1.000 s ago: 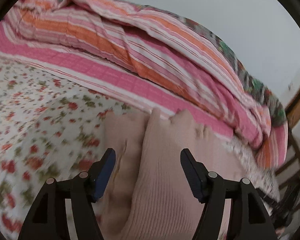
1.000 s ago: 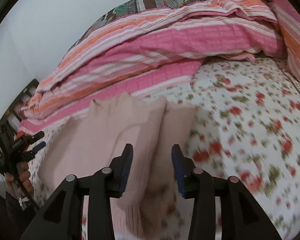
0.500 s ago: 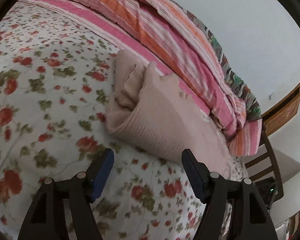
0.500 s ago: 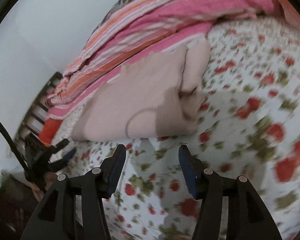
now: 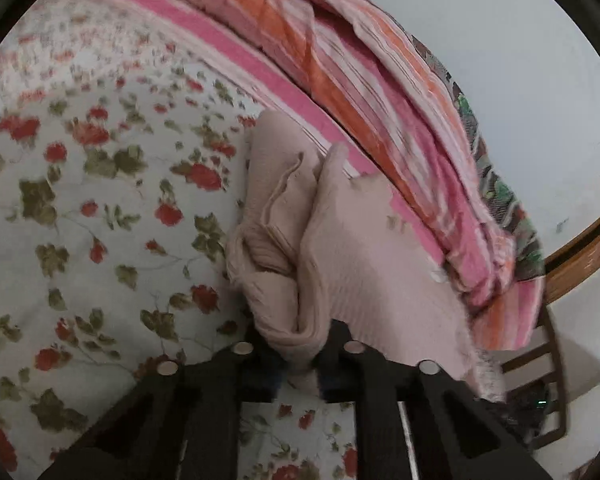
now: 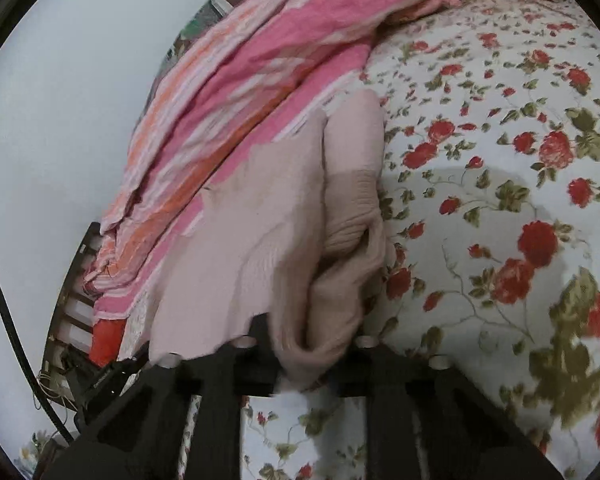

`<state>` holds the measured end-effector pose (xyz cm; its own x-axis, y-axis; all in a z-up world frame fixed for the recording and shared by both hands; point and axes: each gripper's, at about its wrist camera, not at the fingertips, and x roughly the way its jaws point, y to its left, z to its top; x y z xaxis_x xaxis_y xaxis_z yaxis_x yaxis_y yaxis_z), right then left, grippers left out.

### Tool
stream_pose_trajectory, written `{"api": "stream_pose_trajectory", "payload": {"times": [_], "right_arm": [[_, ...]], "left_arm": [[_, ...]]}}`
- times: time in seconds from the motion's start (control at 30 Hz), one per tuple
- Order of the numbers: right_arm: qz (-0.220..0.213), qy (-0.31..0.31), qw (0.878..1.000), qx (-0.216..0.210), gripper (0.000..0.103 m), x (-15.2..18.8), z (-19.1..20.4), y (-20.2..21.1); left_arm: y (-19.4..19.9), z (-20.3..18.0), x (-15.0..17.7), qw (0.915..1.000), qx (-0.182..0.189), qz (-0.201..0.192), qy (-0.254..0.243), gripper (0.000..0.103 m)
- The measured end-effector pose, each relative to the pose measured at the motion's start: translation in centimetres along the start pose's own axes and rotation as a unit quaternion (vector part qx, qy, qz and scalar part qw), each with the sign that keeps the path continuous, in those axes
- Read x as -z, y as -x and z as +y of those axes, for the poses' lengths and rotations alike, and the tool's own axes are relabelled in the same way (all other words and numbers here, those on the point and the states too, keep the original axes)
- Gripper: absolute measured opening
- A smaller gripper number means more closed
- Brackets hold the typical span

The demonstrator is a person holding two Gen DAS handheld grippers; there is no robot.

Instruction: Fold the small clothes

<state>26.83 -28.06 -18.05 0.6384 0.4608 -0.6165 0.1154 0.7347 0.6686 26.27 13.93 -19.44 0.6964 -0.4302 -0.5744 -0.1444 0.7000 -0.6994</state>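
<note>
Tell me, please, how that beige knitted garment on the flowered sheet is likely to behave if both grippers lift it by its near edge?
The beige garment would probably hang limp: it already bunches into soft folds where the left gripper and right gripper pinch it. Its ribbed knit looks grippy, so slipping seems unlikely. The loosely stacked layers may well fall open.

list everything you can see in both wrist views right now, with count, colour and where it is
knit garment: 1, pale pink, bunched on the bedsheet, near edge pinched by both grippers
bedsheet: 1, white with red flowers, covering the bed
striped quilt: 1, pink, orange and white, heaped behind the garment
wall: pale, beyond the quilt
wooden chair: 1, brown, right edge of left view
left gripper: 1, black, shut on the garment
right gripper: 1, black, shut on the garment
</note>
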Motion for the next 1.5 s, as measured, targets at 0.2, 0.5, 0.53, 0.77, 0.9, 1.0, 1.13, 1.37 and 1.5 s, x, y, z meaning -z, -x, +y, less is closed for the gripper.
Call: {"api": "stream_pose_trajectory", "payload": {"times": [0.2,0.5,0.53,0.77,0.9,1.0,1.13,1.37,1.5], "right_arm": [[-0.002,0.011,1.0,-0.015,0.009,-0.4,0.0,1.6],[0.009,0.044,0.999,-0.004,0.008,0.8,-1.2,5.9],[0.011,0.05,0.999,-0.001,0.008,1.2,-1.4,6.6],[0.01,0.1,0.994,0.036,0.01,3.5,-1.6,10.3],[0.016,0.126,0.99,0.063,0.026,3.5,-1.5,10.9],[-0.018,0.147,0.985,0.085,0.03,2.6,-1.1,12.2],[-0.048,0.169,0.98,0.096,0.034,0.0,-0.1,12.1],[-0.022,0.204,0.972,0.118,0.034,-4.3,2.2,5.9],[0.006,0.202,0.969,0.14,0.034,-6.1,2.1,2.0]], "left_arm": [[1.7,-1.7,1.5,0.9993,-0.019,-0.016,-0.028,0.01],[5.3,-3.0,6.7,0.9989,-0.013,-0.004,-0.045,0.01],[5.7,-3.1,7.3,0.9988,-0.013,-0.002,-0.048,0.01],[7.1,-4.4,9.6,0.9946,-0.027,0.025,-0.097,0.019],[8.3,-4.9,9.0,0.9866,-0.085,0.005,-0.139,0.042],[9.8,-5.9,8.3,0.9775,-0.102,-0.031,-0.182,0.053],[9.1,-8.4,6.1,0.9725,-0.083,-0.044,-0.213,0.06],[2.5,-11.6,0.7,0.9647,-0.107,-0.031,-0.238,0.058],[-2.4,-11.0,-1.1,0.9661,-0.136,0.025,-0.218,0.049]]}}
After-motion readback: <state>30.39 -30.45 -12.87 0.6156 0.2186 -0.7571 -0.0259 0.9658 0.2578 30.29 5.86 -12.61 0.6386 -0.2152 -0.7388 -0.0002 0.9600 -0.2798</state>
